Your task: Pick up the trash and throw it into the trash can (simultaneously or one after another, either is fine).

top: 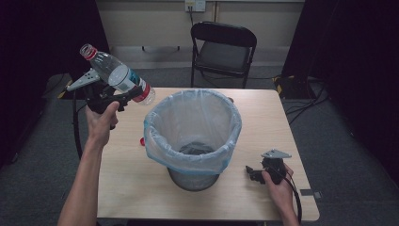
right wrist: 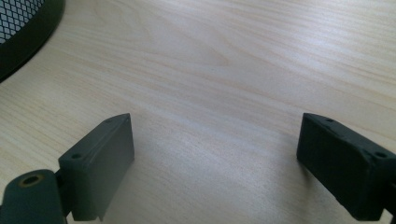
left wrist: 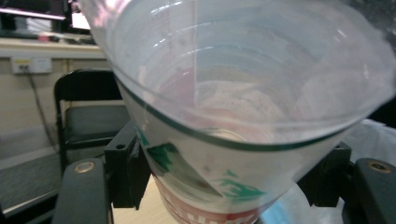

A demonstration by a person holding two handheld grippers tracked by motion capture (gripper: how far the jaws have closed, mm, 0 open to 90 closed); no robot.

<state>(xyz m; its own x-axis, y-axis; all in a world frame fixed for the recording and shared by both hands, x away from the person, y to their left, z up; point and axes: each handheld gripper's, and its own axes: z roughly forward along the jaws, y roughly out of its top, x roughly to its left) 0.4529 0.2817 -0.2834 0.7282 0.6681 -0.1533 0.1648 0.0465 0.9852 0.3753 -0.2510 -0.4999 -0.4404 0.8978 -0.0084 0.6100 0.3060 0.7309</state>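
A clear plastic bottle (top: 117, 75) with a red cap and a white, green and red label is held up in the air, tilted, cap to the upper left. My left gripper (top: 126, 98) is shut on its lower body, left of the bin. In the left gripper view the bottle (left wrist: 243, 107) sits between both black pads (left wrist: 126, 172). A mesh waste bin (top: 193, 132) lined with a pale blue bag stands in the middle of the wooden table (top: 127, 183). My right gripper (top: 250, 173) rests on the table at the front right, open, with bare wood (right wrist: 219, 102) between its jaws.
A small red object (top: 142, 141) lies on the table just left of the bin. A black folding chair (top: 223, 49) stands behind the table. Cables run on the floor at the right. The bin's dark base (right wrist: 23, 37) shows at the upper left of the right gripper view.
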